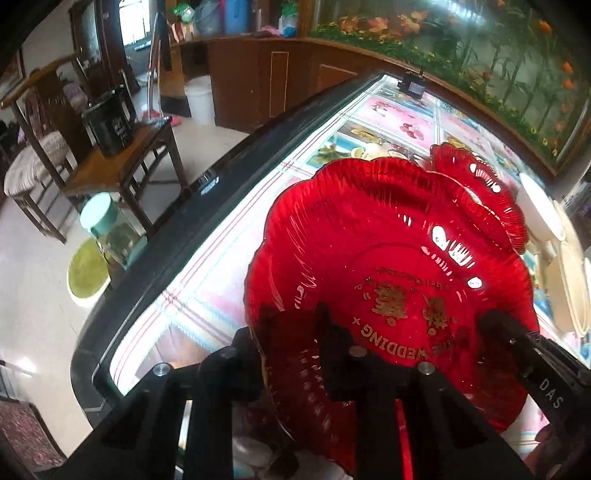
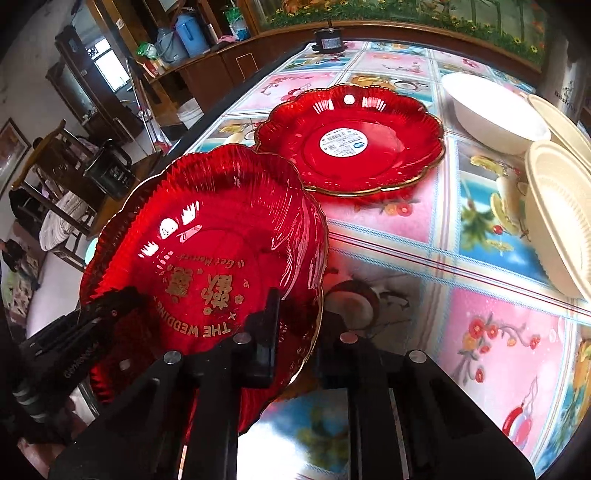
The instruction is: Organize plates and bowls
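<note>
On glossy floral table [image 2: 480,229], scalloped red plate [image 2: 207,236] (gold lettering), both tools pinching its ribbed rim: left tool [image 1: 295,339], right tool [image 2: 299,332].

Cream plates [image 2: 561,206] cropped at right edge — plate label [image 2: 343,142] illegible

Both wrist views close, downward, sharing red plate [image 1: 388,258].

domestic living-dining room: wooden chairs [image 1: 40,155] on tiled floor, dark wood cabinets [image 1: 266,85], dining table [image 2: 461,258] under a printed fruit-and-flower cloth, water jug [image 2: 188,33] and household clutter on the counter.
</note>
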The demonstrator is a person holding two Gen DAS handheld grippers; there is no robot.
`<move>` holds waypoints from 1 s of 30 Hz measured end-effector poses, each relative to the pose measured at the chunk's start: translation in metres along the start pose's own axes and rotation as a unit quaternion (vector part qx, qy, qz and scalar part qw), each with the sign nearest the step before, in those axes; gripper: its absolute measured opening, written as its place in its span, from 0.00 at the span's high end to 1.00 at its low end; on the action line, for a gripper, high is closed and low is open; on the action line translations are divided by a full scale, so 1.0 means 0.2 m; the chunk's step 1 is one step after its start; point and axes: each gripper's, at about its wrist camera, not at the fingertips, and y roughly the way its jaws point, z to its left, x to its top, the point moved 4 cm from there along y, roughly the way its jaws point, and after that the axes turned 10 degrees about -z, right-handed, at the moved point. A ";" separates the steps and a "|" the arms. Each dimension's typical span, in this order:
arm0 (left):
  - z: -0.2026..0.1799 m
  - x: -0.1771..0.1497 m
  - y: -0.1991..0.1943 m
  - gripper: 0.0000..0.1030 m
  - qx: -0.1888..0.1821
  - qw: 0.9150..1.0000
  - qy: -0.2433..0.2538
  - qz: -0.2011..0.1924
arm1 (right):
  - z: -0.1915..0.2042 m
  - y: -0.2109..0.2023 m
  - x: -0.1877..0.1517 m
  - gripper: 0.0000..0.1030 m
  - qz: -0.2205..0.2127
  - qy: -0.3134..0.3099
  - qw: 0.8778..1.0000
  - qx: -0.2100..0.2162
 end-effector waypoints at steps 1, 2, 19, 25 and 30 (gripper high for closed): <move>-0.01 0.00 -0.01 0.79 0.001 1.000 0.001 0.000 | 0.00 -0.02 0.00 0.87 -0.002 0.002 1.000 0.004; 0.00 -0.01 -0.02 0.79 0.001 1.000 0.001 -0.001 | 0.00 -0.03 -0.01 0.88 -0.005 0.002 1.000 0.006; 0.27 -0.13 -0.20 0.78 0.047 0.998 -0.019 -0.027 | 0.30 -0.13 -0.19 0.88 -0.010 -0.054 0.998 0.040; 0.25 -0.13 -0.16 0.75 0.053 0.998 -0.002 -0.033 | 0.28 -0.07 -0.19 0.87 -0.004 -0.052 0.998 0.033; 0.23 -0.15 -0.17 0.70 0.078 0.996 0.028 -0.038 | 0.27 -0.10 -0.20 0.86 0.009 -0.059 0.997 0.039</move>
